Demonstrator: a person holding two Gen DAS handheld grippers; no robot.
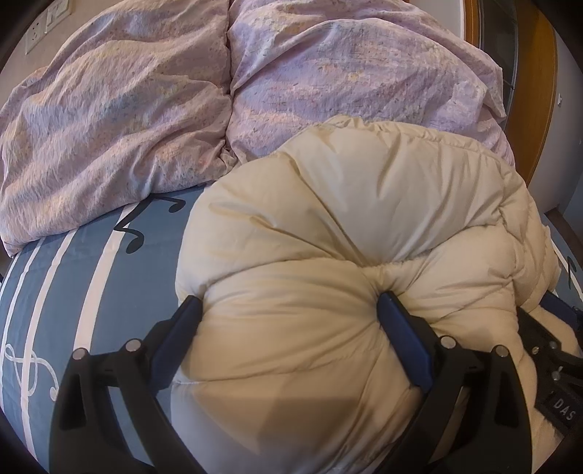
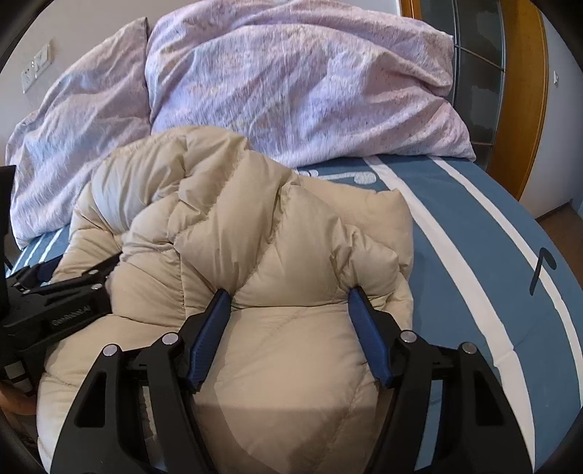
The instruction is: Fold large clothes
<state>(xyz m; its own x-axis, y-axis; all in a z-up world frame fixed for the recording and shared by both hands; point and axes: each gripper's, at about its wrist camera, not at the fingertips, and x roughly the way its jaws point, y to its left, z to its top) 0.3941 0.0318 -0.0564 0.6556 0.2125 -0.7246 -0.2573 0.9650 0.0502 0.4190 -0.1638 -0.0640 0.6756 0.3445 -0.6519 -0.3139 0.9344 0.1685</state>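
Observation:
A cream quilted puffer jacket (image 1: 346, 218) lies bunched on the blue striped bed sheet (image 1: 91, 277). My left gripper (image 1: 288, 310) has its blue-padded jaws wide apart and pressed into a thick puff of the jacket, which bulges between them. My right gripper (image 2: 289, 295) does the same on the jacket (image 2: 255, 226) near its right edge, with padding filling the gap between its jaws. The left gripper's body (image 2: 54, 299) shows at the left of the right wrist view, and part of the right gripper (image 1: 557, 350) at the right of the left wrist view.
A rumpled pink duvet (image 1: 145, 94) and pillows (image 2: 291, 80) are heaped at the head of the bed behind the jacket. A wooden door frame (image 2: 528, 91) stands at the right. Wall sockets (image 1: 47, 22) are at the upper left. Bare sheet (image 2: 492, 255) lies right of the jacket.

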